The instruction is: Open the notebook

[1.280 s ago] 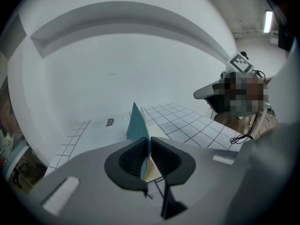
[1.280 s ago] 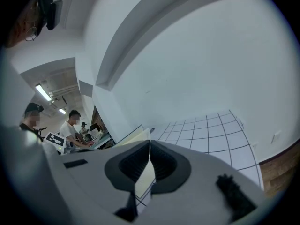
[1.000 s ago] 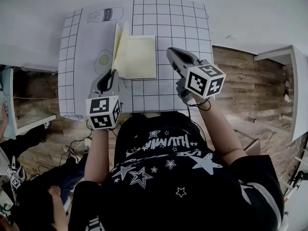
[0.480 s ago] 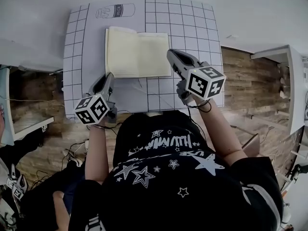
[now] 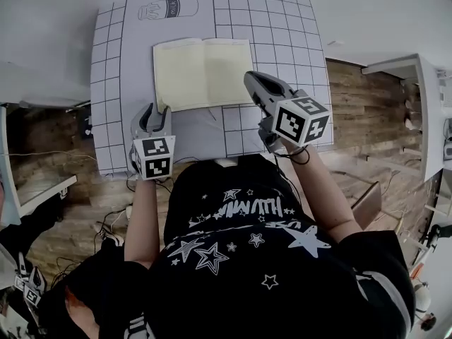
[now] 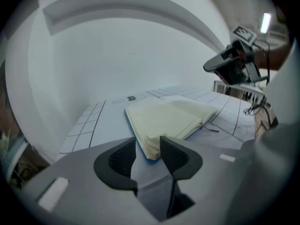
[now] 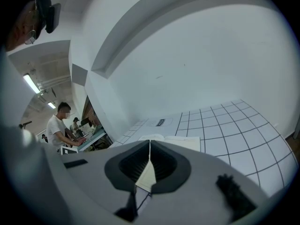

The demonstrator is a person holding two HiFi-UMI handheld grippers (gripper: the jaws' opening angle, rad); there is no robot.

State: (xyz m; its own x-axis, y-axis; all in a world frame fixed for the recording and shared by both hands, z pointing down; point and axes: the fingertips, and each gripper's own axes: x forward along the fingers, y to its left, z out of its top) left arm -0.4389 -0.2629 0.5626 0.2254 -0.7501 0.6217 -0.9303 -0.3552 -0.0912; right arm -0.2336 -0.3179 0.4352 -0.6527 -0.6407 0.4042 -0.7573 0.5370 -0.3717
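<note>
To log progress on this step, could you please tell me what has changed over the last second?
The left leaf of the notebook, upright a second ago, swung over leftward and now lies flat, open. The left gripper let it go: its jaws have just been opening and stand apart at the near left corner, not pressing it. The right gripper stayed at the notebook's right edge, jaws together.

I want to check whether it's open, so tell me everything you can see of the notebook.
The notebook lies open and flat on the gridded mat, with two blank cream pages facing up and a blue cover edge showing beneath them. The right gripper is shut on the edge of its right-hand page.
</note>
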